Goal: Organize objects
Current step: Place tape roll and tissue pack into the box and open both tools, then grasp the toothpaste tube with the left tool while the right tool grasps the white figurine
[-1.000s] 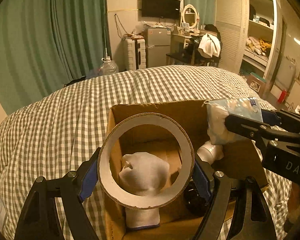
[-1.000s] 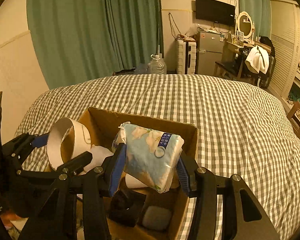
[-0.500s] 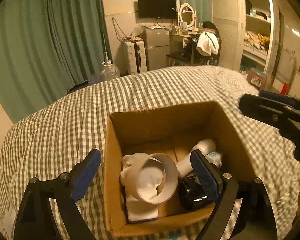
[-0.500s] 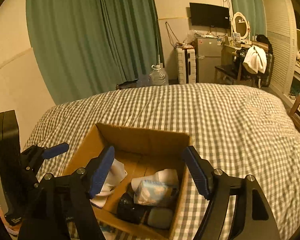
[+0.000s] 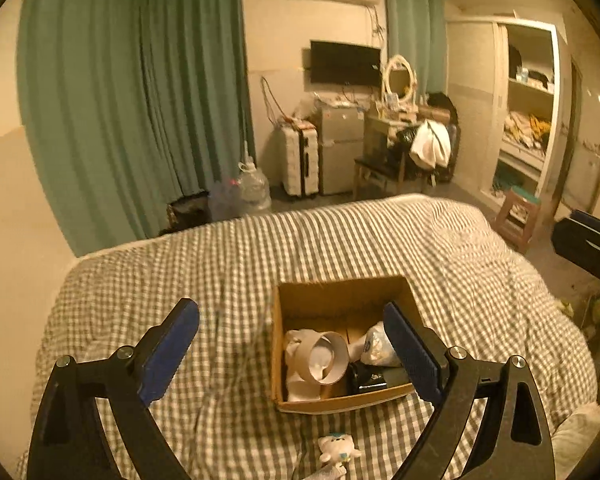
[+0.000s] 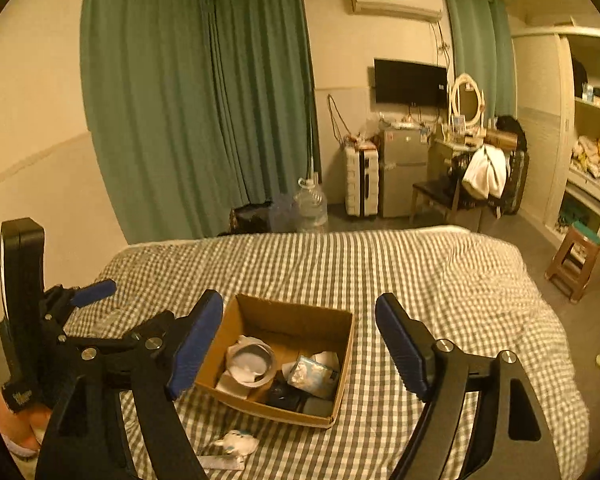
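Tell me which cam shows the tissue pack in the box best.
Right wrist: the tissue pack lies unobstructed in the cardboard box, printed face visible. In the left wrist view, that claw's right finger covers part of the pack.

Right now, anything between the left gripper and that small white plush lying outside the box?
Nothing visible. The white plush lies on the checkered bedspread just in front of the cardboard box, below the open left gripper. The right gripper is open and empty too.

Green curtains (image 6: pixel 204 112) hang beside a wall-mounted television (image 6: pixel 410 82); a gingham-covered bed (image 6: pixel 380 264) fills the dim, warm-lit bedroom.
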The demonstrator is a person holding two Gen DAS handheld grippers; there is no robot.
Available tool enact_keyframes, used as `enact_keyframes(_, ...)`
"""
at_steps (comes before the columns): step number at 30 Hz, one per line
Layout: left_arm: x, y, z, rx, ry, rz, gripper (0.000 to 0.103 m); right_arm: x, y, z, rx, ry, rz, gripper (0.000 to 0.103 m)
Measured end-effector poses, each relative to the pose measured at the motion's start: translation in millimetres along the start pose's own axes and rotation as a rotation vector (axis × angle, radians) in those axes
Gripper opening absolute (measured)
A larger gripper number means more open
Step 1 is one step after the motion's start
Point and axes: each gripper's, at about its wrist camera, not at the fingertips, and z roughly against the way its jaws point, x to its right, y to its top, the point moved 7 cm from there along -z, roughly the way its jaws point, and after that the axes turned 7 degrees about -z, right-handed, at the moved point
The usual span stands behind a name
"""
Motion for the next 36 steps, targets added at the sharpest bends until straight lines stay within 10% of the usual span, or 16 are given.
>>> enact_keyframes(11,-49.0,-30.8,59.6,0.03,0.064,0.084,0.097,-39.5,-10.3,64.1,0.039,0.002,0.067,0.083)
enact_keyframes(21,-67.1,-140.5,2.6,-0.083,0.107,0.162,0.097,-47.2,-115.2,-10.8,-0.096,0.057,0.069,0.083)
enact_keyframes(36,3.1,-266.3,-89.0,-0.239,0.035,0.117,0.097,2.1,-238.6,-109.0,-0.312,-0.003,0.025,0.083)
